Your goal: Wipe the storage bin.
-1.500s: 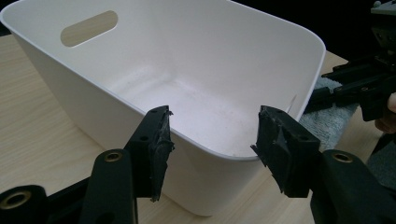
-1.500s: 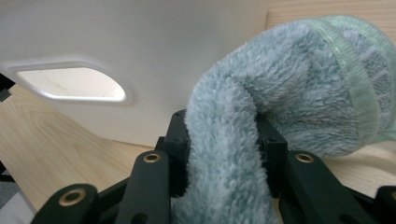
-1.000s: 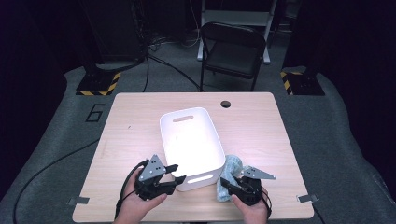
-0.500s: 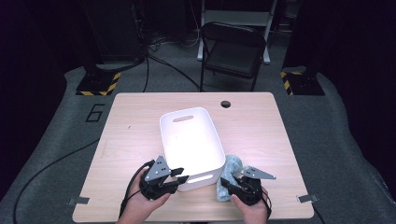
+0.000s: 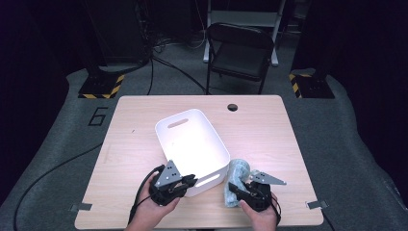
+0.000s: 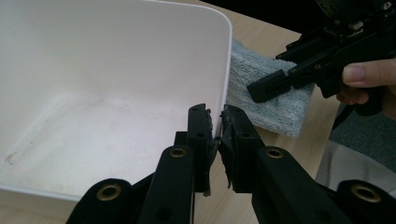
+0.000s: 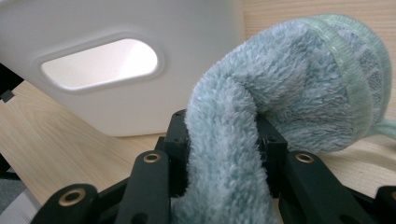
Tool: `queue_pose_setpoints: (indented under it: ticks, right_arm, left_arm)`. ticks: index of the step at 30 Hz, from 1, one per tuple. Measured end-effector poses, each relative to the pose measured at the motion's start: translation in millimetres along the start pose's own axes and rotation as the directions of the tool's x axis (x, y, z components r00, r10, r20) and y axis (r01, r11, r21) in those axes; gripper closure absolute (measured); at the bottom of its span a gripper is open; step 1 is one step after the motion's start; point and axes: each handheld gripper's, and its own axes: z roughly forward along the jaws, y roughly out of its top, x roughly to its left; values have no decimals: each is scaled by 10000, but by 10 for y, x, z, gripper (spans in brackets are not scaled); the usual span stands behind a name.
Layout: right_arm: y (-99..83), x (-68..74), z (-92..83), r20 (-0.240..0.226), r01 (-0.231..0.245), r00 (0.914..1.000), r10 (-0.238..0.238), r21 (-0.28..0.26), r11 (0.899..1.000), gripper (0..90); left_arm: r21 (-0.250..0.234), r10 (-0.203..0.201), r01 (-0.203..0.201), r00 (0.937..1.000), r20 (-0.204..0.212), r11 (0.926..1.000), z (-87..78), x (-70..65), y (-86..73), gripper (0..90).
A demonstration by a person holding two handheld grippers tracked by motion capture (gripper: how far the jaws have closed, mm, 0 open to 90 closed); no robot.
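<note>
A white plastic bin (image 5: 192, 144) with handle slots stands empty on the wooden table (image 5: 260, 125). My left gripper (image 5: 187, 182) has just been closing and now pinches the bin's near rim (image 6: 227, 60), one jaw inside the wall and one outside. A pale blue-green fluffy cloth (image 5: 236, 179) lies beside the bin's right corner. My right gripper (image 5: 235, 190) is shut on a fold of that cloth (image 7: 233, 154), which bulges up between the jaws, close to the bin's handle slot (image 7: 100, 64).
A black folding chair (image 5: 239, 54) stands beyond the table's far edge. A round cable hole (image 5: 233, 107) marks the table's far side. Black cables run over the grey floor at the left. Bare tabletop lies left and right of the bin.
My left gripper has shifted a little toward the bin and closed its jaws on the near rim. The right gripper and the cloth have stayed put.
</note>
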Motion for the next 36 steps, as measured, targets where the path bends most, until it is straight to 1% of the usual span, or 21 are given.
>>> queue_pose_setpoints:
  ticks: [1, 2, 3, 5, 6, 7, 8, 10, 11, 14, 17, 18, 20, 22, 24, 26, 27, 28, 31, 34, 36]
  right_arm:
    - [-1, 7, 0, -18, -65, 10000, 65, 23, 10000, 646]
    - [-1, 10, 1, -27, -58, 10000, 58, 23, 10000, 646]
    - [-1, 12, 2, -52, -40, 10000, 40, 16, 10000, 645]
    - [-2, 13, 4, -57, -47, 10000, 47, -6, 10000, 645]
    - [-2, 12, 5, -54, -47, 10000, 47, 1, 10000, 646]
    - [-2, 13, 5, -55, -58, 10000, 58, 9, 10000, 646]
    - [-3, 13, 6, -52, -52, 10000, 53, 5, 10000, 645]
    - [-2, 13, 7, -49, -22, 10000, 22, 5, 10000, 646]
    - [-2, 15, 7, -49, -18, 10000, 18, 3, 10000, 646]
    - [-1, 16, 4, -52, 4, 10000, -4, 12, 10000, 645]
    - [-2, 16, 6, -58, 13, 10000, -13, 26, 10000, 646]
    - [-3, 17, 12, -68, 26, 10000, -26, -16, 10000, 646]
    - [-3, 24, 17, -88, 47, 10000, -47, 5, 10000, 645]
    - [-3, 29, 20, -96, 66, 9999, -65, 37, 10000, 645]
    - [-3, 29, 21, -100, 78, 9999, -78, 36, 10000, 646]
    - [-3, 27, 21, -98, 69, 9999, -69, 42, 10000, 646]
    - [-3, 26, 21, -92, 55, 9999, -55, 43, 10000, 646]
    - [-4, 24, 20, -97, 50, 9999, -50, 49, 10000, 646]
    - [-5, 23, 20, -94, 46, 9999, -46, 63, 10000, 645]
    - [-7, 22, 24, -74, 24, 10000, -24, 76, 10000, 645]
    - [-8, 17, 26, -83, 41, 10000, -40, 51, 10000, 645]
  left_arm:
    - [91, 40, -41, 10000, 35, 10000, 2, -1, 11, 840]
    - [72, -18, 17, 9999, 108, 10000, 12, -9, 16, 846]
    - [52, 7, -8, 9999, 101, 10000, 20, -13, 20, 850]
    - [38, -83, 82, 9999, 129, 10000, 35, -33, 28, 858]
    - [103, -54, 52, 9998, 170, 9999, 37, -34, 35, 862]
    - [94, -157, 155, 9996, 218, 9998, 45, -40, 39, 865]
    - [121, -153, 149, 9995, 268, 9998, 52, -44, 47, 869]
    - [114, -270, 267, 9992, 279, 9996, 72, -72, 57, 876]
    - [91, -179, 178, 9997, 187, 9998, 82, -80, 64, 878]
    - [179, -139, 136, 9998, 118, 9997, 96, -109, 84, 880]
    - [210, -251, 249, 9996, 91, 9995, 112, -143, 99, 880]
    - [214, -197, 196, 9998, 41, 9996, 118, -152, 103, 880]
    - [249, -271, 269, 9996, 79, 9993, 127, -183, 111, 880]
    - [268, -193, 191, 9998, 56, 9995, 134, -203, 119, 881]
    - [279, -214, 212, 9997, 80, 9994, 139, -223, 122, 880]
    - [272, -244, 240, 9996, 136, 9993, 141, -212, 121, 876]
    - [269, -357, 352, 9992, 180, 9990, 141, -205, 119, 868]
    - [216, -459, 453, 9985, 293, 9987, 140, -192, 118, 831]
    - [199, -549, 544, 9982, 248, 9983, 121, -169, 119, 779]
    - [81, -658, 655, 9973, 312, 9978, 81, -136, 130, 723]
    - [-23, -772, 774, 9960, 448, 9970, 47, -107, 136, 693]
